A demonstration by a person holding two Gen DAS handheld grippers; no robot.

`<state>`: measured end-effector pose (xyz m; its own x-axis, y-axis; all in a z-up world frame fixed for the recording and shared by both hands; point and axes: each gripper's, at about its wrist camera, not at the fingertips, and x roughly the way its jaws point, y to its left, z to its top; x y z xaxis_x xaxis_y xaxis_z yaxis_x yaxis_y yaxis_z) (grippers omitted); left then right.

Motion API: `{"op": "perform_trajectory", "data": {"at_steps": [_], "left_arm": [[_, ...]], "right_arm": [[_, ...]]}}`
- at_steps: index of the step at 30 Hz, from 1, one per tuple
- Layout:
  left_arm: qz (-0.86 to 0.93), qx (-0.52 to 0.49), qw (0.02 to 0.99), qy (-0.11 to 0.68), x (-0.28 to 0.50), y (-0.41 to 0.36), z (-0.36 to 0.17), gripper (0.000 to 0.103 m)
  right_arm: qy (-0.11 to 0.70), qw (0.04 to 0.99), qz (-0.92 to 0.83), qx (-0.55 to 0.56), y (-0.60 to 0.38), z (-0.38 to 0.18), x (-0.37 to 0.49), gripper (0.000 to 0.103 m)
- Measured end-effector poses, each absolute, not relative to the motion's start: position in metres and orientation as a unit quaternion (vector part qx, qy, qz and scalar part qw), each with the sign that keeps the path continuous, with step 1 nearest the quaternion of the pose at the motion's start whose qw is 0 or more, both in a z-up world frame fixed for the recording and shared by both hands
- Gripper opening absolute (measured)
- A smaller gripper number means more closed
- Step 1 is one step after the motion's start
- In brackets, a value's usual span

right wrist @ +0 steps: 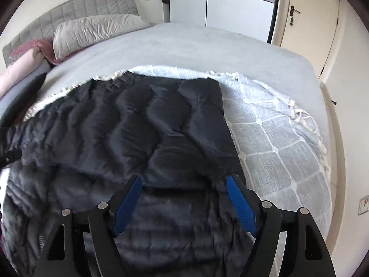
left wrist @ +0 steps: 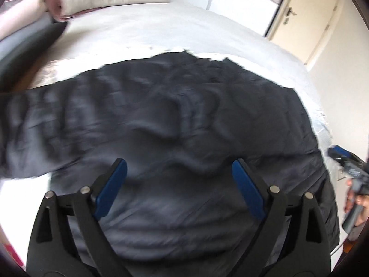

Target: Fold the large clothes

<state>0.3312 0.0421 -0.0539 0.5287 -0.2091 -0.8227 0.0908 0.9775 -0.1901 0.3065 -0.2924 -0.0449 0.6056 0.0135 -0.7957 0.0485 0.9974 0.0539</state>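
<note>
We hold the left gripper (left wrist: 179, 170) and right gripper (right wrist: 183, 187) above the dark quilted jacket (right wrist: 138, 124) — jaws on both spread wide, nothing pinched. The jacket lies flat on the white fringed throw (right wrist: 276, 133), which is spread over the bed (right wrist: 184, 46); the pillow (right wrist: 96, 30) sits beyond it. Risk, as we judge it: puffy, slick fabric may spring open or slide on the throw — any fold could drift.

Both grippers are angled downward; the left gripper (left wrist: 179, 166) and the right gripper (right wrist: 183, 183) are held with fingers spread wide, nothing clasped
</note>
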Motion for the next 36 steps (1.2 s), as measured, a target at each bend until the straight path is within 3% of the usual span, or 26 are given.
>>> {"op": "perform_trajectory", "data": {"at_steps": [3, 9, 16, 25, 36], "left_arm": [[-0.069, -0.098, 0.867, 0.484, 0.314, 0.077, -0.043, 0.093], [-0.018, -0.126, 0.878, 0.462, 0.287, 0.141, -0.030, 0.094], [0.087, -0.121, 0.896, 0.419, 0.260, 0.208, -0.026, 0.094], [0.110, -0.206, 0.900, 0.367, 0.242, 0.283, -0.014, 0.094], [0.132, -0.300, 0.894, 0.305, 0.237, 0.365, -0.031, 0.094]], "right_arm": [[0.450, 0.889, -0.003, 0.077, -0.281, -0.024, 0.284, 0.085], [0.430, 0.902, 0.018, 0.034, -0.239, -0.006, 0.254, 0.087], [0.409, 0.912, 0.022, -0.018, -0.208, -0.019, 0.251, 0.088], [0.416, 0.904, 0.051, -0.084, -0.179, -0.028, 0.243, 0.088], [0.419, 0.903, 0.071, -0.068, -0.176, -0.037, 0.247, 0.088]]}}
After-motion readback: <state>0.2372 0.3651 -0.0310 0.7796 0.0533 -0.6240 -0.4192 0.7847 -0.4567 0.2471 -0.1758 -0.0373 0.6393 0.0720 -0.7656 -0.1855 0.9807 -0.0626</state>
